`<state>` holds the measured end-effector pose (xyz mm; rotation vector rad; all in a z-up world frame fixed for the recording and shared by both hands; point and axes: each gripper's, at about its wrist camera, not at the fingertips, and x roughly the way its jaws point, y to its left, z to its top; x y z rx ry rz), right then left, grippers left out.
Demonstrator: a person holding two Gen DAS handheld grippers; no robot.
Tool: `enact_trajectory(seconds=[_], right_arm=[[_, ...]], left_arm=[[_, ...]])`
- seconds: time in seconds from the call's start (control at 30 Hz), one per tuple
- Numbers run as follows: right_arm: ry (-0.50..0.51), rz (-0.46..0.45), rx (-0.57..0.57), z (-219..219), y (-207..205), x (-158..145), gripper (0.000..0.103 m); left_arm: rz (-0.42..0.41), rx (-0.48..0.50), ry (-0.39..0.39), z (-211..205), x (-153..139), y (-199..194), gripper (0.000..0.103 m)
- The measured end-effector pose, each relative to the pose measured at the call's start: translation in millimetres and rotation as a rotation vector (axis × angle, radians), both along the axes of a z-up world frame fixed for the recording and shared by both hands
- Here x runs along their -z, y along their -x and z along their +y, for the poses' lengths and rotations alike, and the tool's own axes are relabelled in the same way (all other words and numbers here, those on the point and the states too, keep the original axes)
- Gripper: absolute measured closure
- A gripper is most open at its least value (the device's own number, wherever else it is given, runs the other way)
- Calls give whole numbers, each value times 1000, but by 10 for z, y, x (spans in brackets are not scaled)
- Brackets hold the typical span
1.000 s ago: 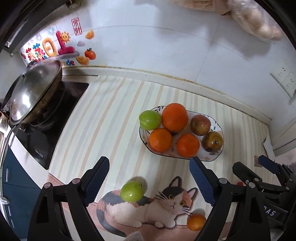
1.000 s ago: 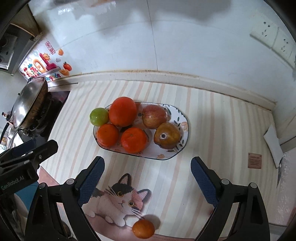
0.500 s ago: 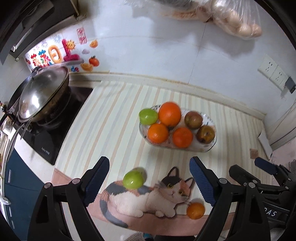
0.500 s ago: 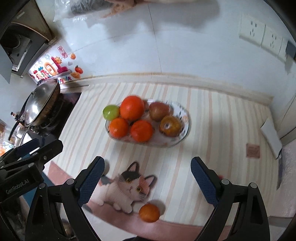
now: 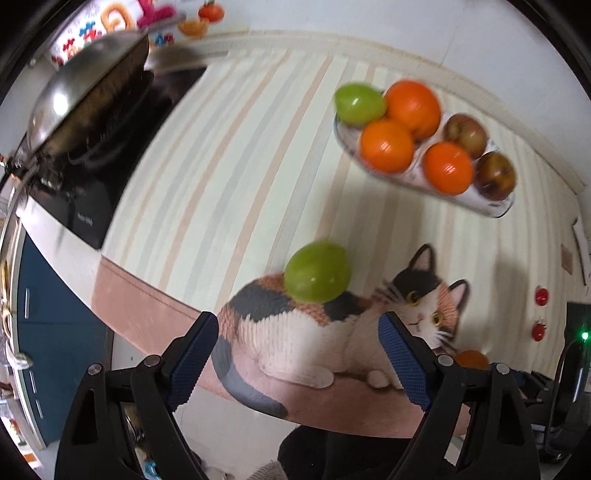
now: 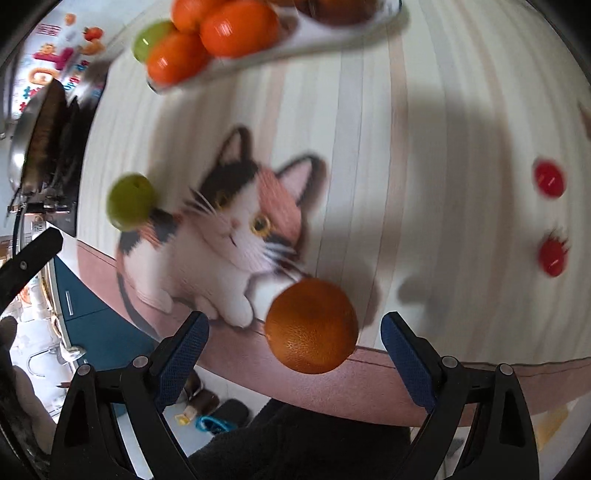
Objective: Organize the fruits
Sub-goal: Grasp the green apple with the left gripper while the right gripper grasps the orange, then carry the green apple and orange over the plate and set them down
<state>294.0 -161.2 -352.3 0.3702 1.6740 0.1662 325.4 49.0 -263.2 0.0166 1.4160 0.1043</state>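
A loose green fruit (image 5: 317, 273) lies on the cat-print mat (image 5: 332, 332), just beyond my left gripper (image 5: 299, 354), which stands open and empty above it. A loose orange (image 6: 312, 325) sits near the mat's front edge, between the open fingers of my right gripper (image 6: 295, 343), untouched by the pads (image 6: 402, 354). The green fruit (image 6: 131, 201) also shows at the left of the right wrist view. A patterned plate (image 5: 491, 208) holds several oranges, a green fruit and two reddish apples. Two small red fruits (image 6: 549, 180) lie to the right.
A steel wok (image 5: 85, 92) sits on a black stove (image 5: 81, 199) at the left. The counter's front edge (image 5: 155, 306) runs just under both grippers, with a blue cabinet (image 5: 55, 321) and floor below. The white tiled wall (image 5: 443, 22) backs the striped counter.
Both grippers have dropped toward the counter and tilted downward. The green fruit and the orange now loom much larger; the plate has slid toward the top of both views.
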Motion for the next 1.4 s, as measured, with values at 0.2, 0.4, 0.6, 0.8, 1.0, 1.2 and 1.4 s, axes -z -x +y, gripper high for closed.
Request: enact_trajectory(seconds=[0.2,0.4,0.6,0.8,1.0,1.2,1.4], right_arm=[[45,-71,-30,99,12,76,45],[21,-79,-31,141,-106,49,45],[30,-98,-44,168,-326,-15,45],[29,-110,-28,67,-413,-35,45],[25,-117,-14,32,-455,-40,45],[2,-146,5,-47,-518,-178,45],[-42,-195,71,-337,-672,-454,45]], left_arm=[[72,-45,45,132,287,-127,15],[143,-68,109,102,588,-413,15],[224,-54,116,-5,967,-654,17],[179,-44,83,-44,1003,-663,45],[144,-19,50,-123,962,-642,45],[103,8,74,-250,728,-583,45],[25,51,145,-447,264,-637,45]])
